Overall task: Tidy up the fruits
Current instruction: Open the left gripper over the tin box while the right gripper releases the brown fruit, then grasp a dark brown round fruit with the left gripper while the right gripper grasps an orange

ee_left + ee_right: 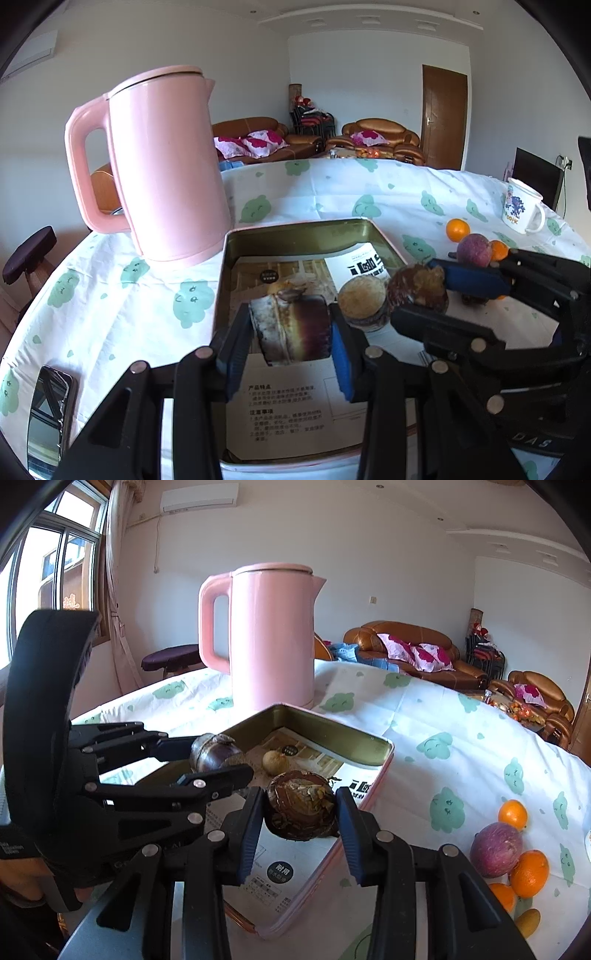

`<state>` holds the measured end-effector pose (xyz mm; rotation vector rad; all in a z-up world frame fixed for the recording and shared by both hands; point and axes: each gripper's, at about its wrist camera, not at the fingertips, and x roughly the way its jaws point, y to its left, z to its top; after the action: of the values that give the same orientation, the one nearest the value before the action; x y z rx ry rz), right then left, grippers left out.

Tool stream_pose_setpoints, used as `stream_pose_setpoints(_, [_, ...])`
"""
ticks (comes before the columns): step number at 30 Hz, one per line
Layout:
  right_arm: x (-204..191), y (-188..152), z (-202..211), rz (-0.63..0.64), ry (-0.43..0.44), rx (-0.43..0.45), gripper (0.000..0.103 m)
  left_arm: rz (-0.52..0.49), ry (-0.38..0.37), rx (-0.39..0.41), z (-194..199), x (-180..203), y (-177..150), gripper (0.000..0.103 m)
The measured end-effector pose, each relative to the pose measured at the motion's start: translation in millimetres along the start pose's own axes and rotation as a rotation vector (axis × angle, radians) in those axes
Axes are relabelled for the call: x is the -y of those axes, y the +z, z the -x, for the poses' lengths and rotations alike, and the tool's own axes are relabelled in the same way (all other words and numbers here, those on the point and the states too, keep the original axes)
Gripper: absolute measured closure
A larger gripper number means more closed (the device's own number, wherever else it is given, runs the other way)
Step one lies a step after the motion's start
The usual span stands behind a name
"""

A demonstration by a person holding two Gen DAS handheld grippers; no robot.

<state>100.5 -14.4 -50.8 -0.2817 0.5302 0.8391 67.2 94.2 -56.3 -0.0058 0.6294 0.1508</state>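
Observation:
My left gripper [290, 325] is shut on a dark purple-brown fruit [291, 334] over the near part of a shallow metal tray [295, 229]. My right gripper [301, 801] is shut on a brown, rough-skinned round fruit [301, 810] over the tray's [332, 725] right side. Each gripper shows in the other's view: the right gripper [421, 291] with its brown fruit [417, 284], the left gripper [210, 762] with its purple fruit [212, 755]. A small yellowish fruit [362, 301] [275, 762] lies in the tray on printed paper. Oranges [530, 873] and a purple fruit [496, 849] sit on the cloth at right.
A tall pink kettle [166, 166] [273, 638] stands just behind the tray. A white mug [522, 210] sits at the table's far right edge. A phone [50, 410] lies near the left front edge. The tablecloth [424, 716] is white with green prints.

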Motion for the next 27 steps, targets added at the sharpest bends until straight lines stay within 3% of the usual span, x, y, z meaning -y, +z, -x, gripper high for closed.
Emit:
stream_pose_setpoints(6, [-1.0, -1.5, -7.5, -0.001, 0.031, -0.049, 0.061, 0.006, 0.031, 0.006, 1.5, -0.6, 0.6, 0.059])
stream_pose_setpoints(14, [8.6, -5.7, 9.9, -0.02, -0.025, -0.004, 0.05, 0.045, 0.03, 0.069, 19.0, -2.1, 3.5, 0.028])
stream_pose_setpoints(19, [36.2, -13.6, 39.5, -0.062, -0.101, 0.025, 0.049, 0.03, -0.02, 0.13, 33.5, 21.2, 10.9, 0.016])
stream_pose_setpoints(27, [100.6, -45.6, 87.8, -0.171, -0.286, 0.022, 0.047, -0.026, -0.097, 0.127, 26.7, 68.1, 15.0, 0.014])
